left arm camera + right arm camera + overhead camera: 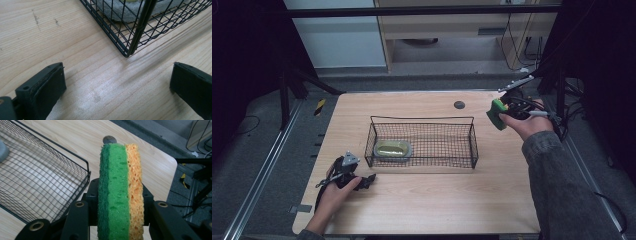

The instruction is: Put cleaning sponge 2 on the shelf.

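2 sponges, 1 wire basket [423, 120], 2 grippers. Right gripper [120, 202] is clamped on the green/orange sponge [121, 192], held edge-on above the table's right side, right of the basket; long axis runs away from the jaws, green face toward the basket. Left gripper [117, 85] rests at the basket's front-left corner, jaws wide, nothing between. Second sponge [392, 149] lies flat in the basket's left end, top cut off in the left gripper view.

The wire basket [422, 140] blocks the table [422, 205] centre; bare wood lies open all around.
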### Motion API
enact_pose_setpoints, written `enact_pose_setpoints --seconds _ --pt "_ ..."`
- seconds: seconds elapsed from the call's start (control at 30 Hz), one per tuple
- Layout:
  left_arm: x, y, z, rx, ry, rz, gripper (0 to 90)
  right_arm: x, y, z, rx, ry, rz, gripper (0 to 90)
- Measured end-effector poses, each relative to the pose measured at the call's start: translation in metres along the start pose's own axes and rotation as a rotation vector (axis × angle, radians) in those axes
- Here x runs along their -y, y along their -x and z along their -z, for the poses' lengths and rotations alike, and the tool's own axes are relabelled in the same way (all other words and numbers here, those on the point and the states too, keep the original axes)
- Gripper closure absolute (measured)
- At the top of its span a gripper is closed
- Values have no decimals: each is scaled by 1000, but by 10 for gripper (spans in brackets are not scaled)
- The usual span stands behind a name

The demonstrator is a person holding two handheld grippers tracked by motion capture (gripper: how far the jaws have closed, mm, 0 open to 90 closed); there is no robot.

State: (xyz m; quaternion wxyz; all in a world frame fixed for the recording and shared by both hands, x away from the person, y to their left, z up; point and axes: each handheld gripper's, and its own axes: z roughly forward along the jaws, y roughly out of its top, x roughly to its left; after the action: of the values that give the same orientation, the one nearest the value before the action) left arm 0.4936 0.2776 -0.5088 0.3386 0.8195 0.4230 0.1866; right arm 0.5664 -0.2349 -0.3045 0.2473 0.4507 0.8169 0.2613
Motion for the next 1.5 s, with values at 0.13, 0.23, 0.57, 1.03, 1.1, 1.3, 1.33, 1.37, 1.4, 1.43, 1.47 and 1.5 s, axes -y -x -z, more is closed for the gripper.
enact_pose_setpoints --seconds 0.13,0.23,0.57,1.03,1.1,1.3,1.33,1.37,1.4,1.43,1.47,1.5 --pt "0 0 0 0 0 0 0 -7 -8 1 -24 16 19 642" --pt "0 0 0 0 0 0 0 -12 -15 3 -50 27 45 642" --pt "0 0 0 -1 0 1 0 -28 -35 -16 -97 25 80 644" --pt "0 0 0 -2 0 4 0 -28 -54 -39 -153 7 129 644" --pt "0 0 0 -2 -1 4 0 -26 -55 -44 -161 -3 124 644" --pt "0 0 0 -2 0 4 0 -23 -58 -58 -182 -15 126 644" --pt "0 0 0 -2 0 3 0 -22 -60 -60 -188 -18 129 644" --pt "0 0 0 -2 0 4 0 -22 -60 -62 -191 -20 139 644" --pt "0 0 0 -2 0 4 0 -21 -61 -63 -192 -24 140 644" --pt "0 0 0 -3 0 4 0 -20 -62 -65 -198 -26 134 644" --pt "0 0 0 -2 0 4 0 -20 -62 -66 -202 -26 142 644" --pt "0 0 0 -2 0 3 0 -19 -63 -68 -202 -33 144 644"
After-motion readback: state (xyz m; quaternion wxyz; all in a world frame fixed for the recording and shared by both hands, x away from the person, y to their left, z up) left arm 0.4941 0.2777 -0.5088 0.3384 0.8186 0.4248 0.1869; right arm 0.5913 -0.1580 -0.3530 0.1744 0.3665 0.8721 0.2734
